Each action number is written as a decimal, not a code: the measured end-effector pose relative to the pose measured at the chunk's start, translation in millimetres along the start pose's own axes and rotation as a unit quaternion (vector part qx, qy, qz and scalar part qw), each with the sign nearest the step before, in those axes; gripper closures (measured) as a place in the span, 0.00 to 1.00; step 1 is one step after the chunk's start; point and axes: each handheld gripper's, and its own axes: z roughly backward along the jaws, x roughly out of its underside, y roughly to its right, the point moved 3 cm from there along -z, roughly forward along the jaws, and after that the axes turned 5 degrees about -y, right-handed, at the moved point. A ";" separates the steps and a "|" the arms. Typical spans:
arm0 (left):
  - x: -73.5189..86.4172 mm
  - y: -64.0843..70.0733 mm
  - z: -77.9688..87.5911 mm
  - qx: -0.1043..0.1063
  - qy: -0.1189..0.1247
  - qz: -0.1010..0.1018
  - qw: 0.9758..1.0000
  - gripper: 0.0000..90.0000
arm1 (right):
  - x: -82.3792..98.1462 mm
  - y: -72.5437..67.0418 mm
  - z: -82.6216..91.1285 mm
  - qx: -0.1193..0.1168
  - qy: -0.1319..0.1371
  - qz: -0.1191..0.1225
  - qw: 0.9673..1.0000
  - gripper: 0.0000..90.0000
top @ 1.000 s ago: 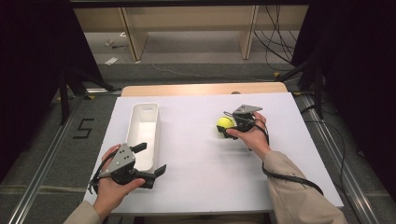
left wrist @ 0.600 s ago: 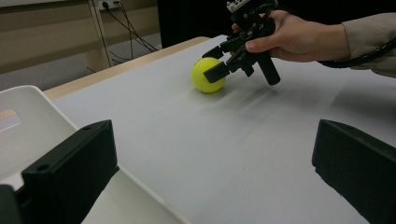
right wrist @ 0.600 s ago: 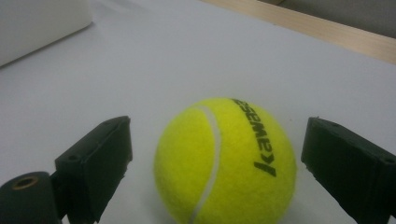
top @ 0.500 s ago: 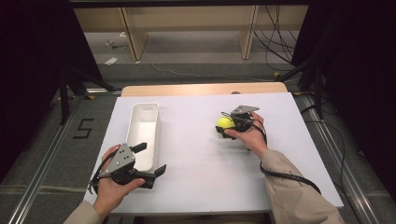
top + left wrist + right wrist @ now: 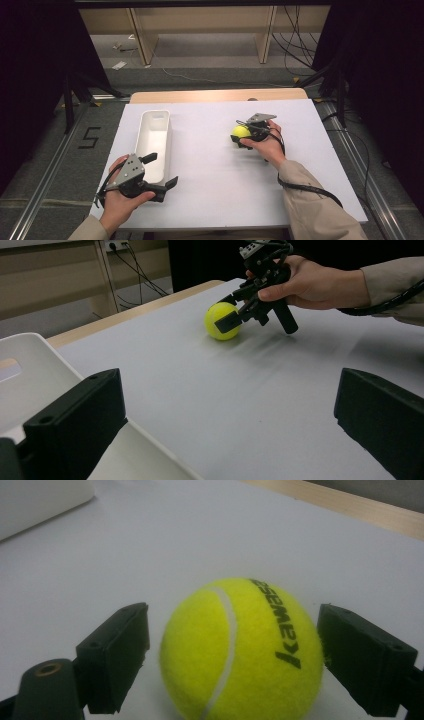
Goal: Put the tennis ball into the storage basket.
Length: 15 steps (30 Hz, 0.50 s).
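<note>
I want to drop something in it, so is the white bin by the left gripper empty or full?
Empty as far as visible: the white bin shows a bare white inside in the high view.

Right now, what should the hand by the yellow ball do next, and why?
Probably close a little more. The right gripper has its jaws on either side of the tennis ball, and they have just been closing, but a thin gap shows on the left side, so the ball likely isn't gripped firmly enough to lift.

Tennis ball [image 5: 240, 132] on worktop [image 5: 210, 165], right of centre, between right gripper [image 5: 243, 135] jaws. Tray [image 5: 153, 145] on the left side, well apart from ball. Left gripper [image 5: 159, 170] at the tray's near end, by the front edge.
</note>
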 end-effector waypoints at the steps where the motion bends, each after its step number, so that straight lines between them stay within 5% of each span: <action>1: 0.1 0.1 -0.1 0.001 0.000 0.000 1.000 0.00 | 0.1 0.1 -0.1 0.001 0.000 0.000 1.000 0.18; 15: 0.0 0.5 -0.1 0.000 0.000 0.002 1.000 0.00 | 1.7 1.2 0.4 0.005 -0.005 -0.001 1.000 0.26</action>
